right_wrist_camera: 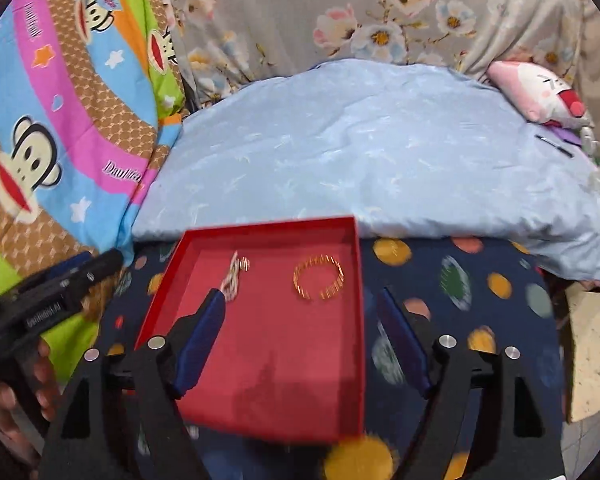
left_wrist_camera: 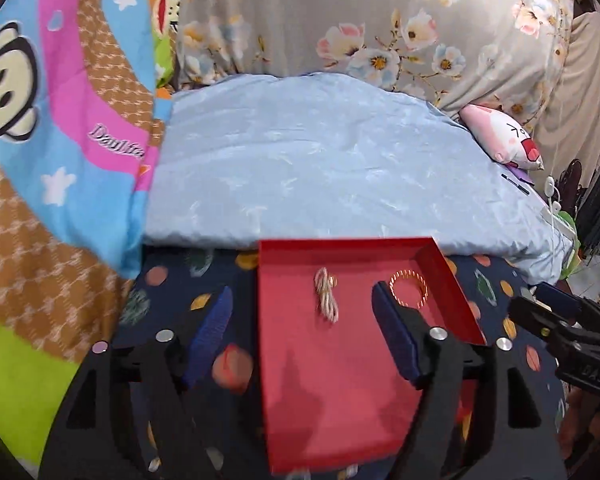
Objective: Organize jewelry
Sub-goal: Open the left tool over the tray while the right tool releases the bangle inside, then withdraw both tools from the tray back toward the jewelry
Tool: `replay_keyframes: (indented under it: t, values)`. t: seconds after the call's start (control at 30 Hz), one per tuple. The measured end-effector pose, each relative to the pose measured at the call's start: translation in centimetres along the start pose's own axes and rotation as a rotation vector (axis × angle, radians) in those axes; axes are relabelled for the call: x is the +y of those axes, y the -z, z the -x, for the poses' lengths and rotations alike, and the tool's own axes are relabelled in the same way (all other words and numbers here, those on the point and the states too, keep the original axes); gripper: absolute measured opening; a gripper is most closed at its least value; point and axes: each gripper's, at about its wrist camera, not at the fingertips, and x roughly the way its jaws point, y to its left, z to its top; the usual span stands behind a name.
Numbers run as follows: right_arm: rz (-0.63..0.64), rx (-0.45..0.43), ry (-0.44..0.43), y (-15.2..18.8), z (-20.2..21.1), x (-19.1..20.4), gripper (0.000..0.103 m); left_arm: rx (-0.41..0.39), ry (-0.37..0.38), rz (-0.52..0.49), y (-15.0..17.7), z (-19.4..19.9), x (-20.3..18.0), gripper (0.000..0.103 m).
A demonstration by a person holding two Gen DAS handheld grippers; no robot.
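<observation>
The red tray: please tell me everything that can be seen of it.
The red tray is a shallow, square, open box with low upright walls, matte, perhaps cardboard. It lies flat on a dark blue cloth with coloured planets, its far edge near a pale blue quilt. Inside, toward the far end, lie a gold bracelet and, apart from it, a small bundle of chain. No jaws grip the tray.

Both the left gripper [left_wrist_camera: 302,328] and right gripper [right_wrist_camera: 304,328] point downward, fingers spread apart, gripping nothing.
</observation>
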Motion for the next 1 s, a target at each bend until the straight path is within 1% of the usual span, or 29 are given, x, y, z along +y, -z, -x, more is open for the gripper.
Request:
replay_keyframes:
  t: [0.07,0.17,0.27,0.37,0.43,0.47,0.5,0.57,0.67,0.8,0.93,1.0]
  values:
    - [0.015,0.0,0.014,3.1,3.3,0.2,0.077,0.005,0.0,-0.002,2.2,2.6,0.2,0.072]
    - [0.045,0.007,0.063,7.1,6.5,0.8,0.077,0.005,-0.018,-0.007,6.4,6.2,0.6,0.072]
    - [0.017,0.035,0.076,12.2,9.7,0.7,0.077,0.04,-0.031,0.004,10.2,8.7,1.2,0.073]
    - [-0.015,0.058,0.076,16.5,11.9,0.8,0.077,0.085,-0.019,0.036,14.2,10.7,1.6,0.073]
    - [-0.011,0.073,0.085,18.9,12.9,1.3,0.077,0.108,-0.042,0.032,16.6,11.5,1.5,0.073]
    - [-0.006,0.083,0.093,20.1,13.2,1.6,0.077,0.119,-0.065,0.017,18.1,12.0,1.2,0.073]
    - [0.002,0.095,0.101,21.4,13.4,1.8,0.077,0.125,-0.076,0.007,18.9,12.3,1.1,0.073]
    - [-0.003,0.133,0.087,23.4,13.1,2.1,0.077,0.146,-0.075,-0.002,20.9,12.8,0.7,0.073]
    - [-0.013,0.156,0.08,24.8,12.5,2.3,0.077,0.186,-0.073,0.015,23.3,12.9,0.4,0.073]
    - [-0.04,0.185,0.066,25.5,11.2,1.9,0.074,0.214,-0.069,0.026,25.0,13.0,0.2,0.073]
    - [-0.067,0.183,0.071,25.0,10.2,1.1,0.064,0.208,-0.083,0.018,25.5,13.2,0.3,0.073]
    - [-0.079,0.187,0.079,24.4,9.5,0.6,0.057,0.205,-0.085,0.022,25.4,13.2,0.5,0.072]
